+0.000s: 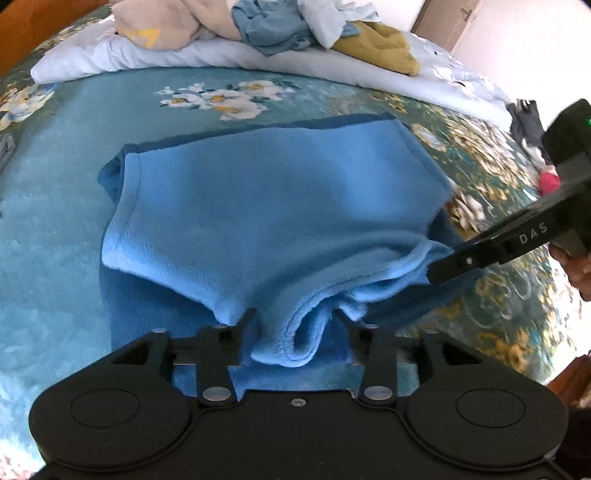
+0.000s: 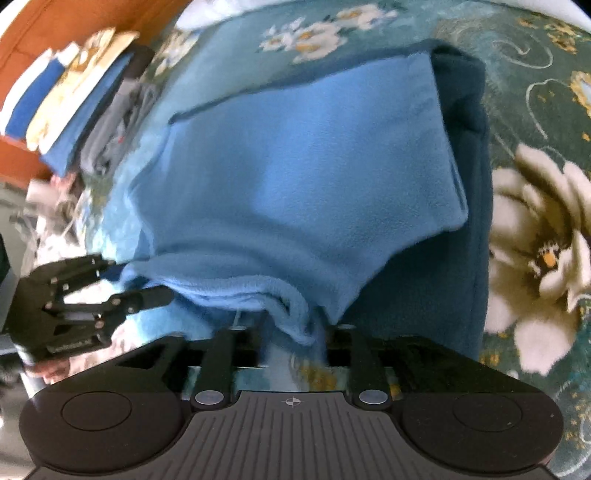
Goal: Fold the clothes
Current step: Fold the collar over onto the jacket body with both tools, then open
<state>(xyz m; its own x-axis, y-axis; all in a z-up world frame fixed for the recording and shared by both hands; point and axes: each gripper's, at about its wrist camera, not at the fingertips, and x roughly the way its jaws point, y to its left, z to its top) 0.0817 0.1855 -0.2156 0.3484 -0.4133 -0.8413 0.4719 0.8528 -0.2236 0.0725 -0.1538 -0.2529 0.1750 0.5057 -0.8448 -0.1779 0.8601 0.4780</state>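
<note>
Both the left gripper (image 1: 295, 317) and right gripper (image 2: 295, 325) pinch the blue fleece's (image 1: 266, 206) bunched near edge.

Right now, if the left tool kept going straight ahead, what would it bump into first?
The left tool would meet the blue fleece garment first; a fold of it already sits between the tool's fingers. Past that lies the flowered blanket, then the clothes pile. Depth is hard to judge.

light blue fleece garment (image 1: 266, 206) lies partly folded on the floral bedspread (image 1: 66, 229), near edge bunched.
</note>
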